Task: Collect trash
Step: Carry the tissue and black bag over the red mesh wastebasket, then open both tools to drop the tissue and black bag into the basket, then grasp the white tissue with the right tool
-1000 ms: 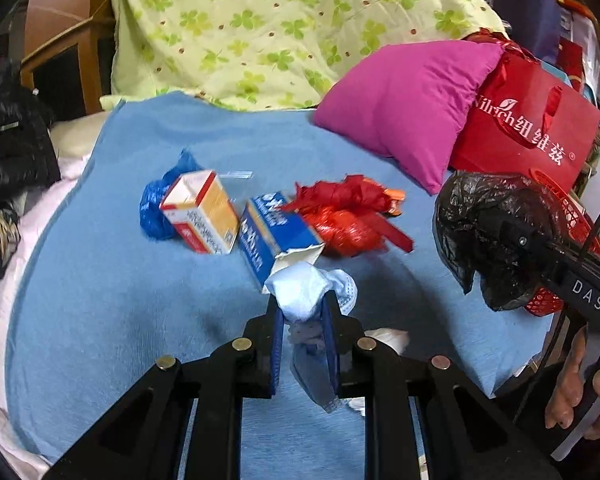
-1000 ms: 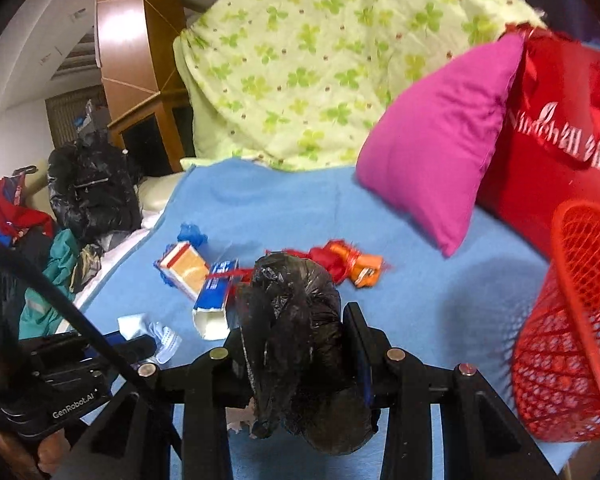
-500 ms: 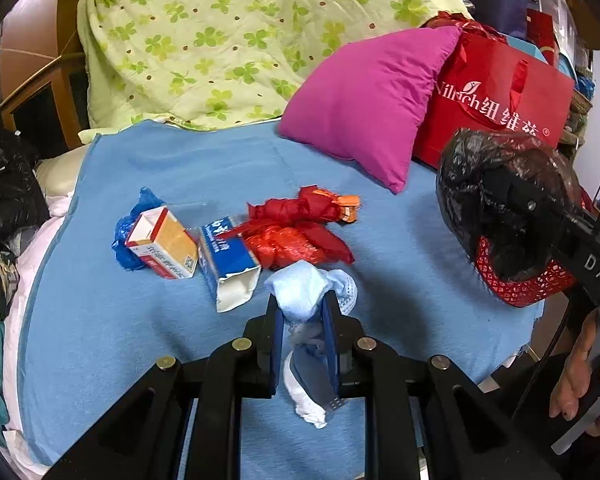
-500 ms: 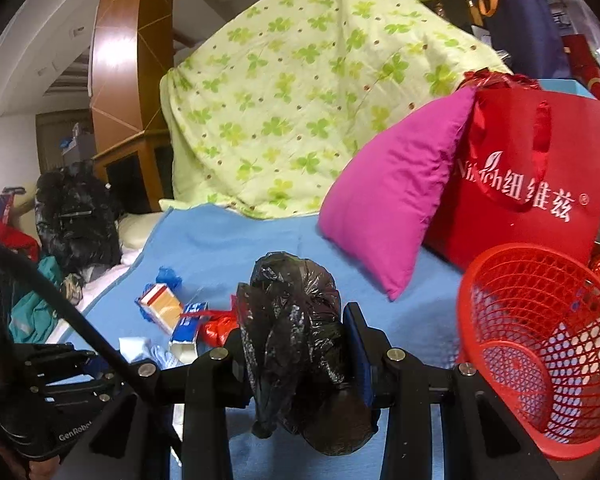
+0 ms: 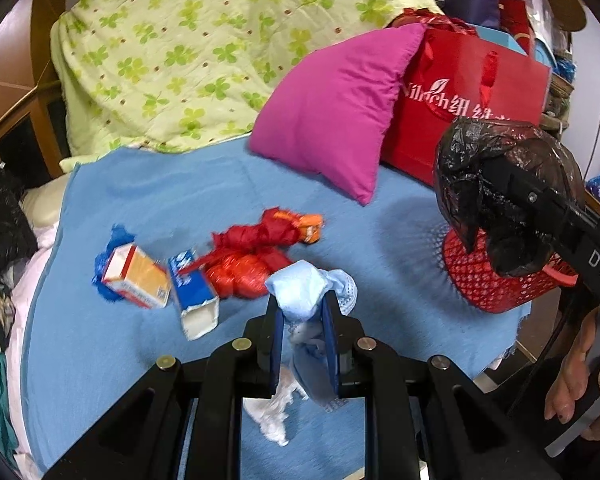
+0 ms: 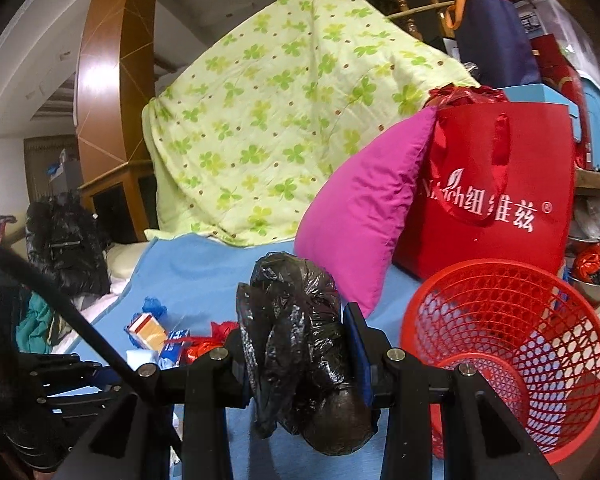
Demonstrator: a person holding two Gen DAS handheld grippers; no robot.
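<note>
My left gripper is shut on a light blue face mask, lifted above the blue blanket. My right gripper is shut on a crumpled black plastic bag, also seen as the black plastic bag at the right of the left wrist view. A red mesh basket stands just right of the right gripper; the red basket shows partly under the bag. On the blanket lie an orange-white box, a blue-white carton, a red plastic bag, a blue wrapper and a white tissue.
A magenta pillow and a red shopping bag stand at the back right. A green clover quilt is heaped behind. A person's hand holds the right tool. Dark clothes pile at the left.
Both grippers rose and moved right with their loads. The mask came up off the blanket. The red basket came fully into the right wrist view, closer to the black bag.
</note>
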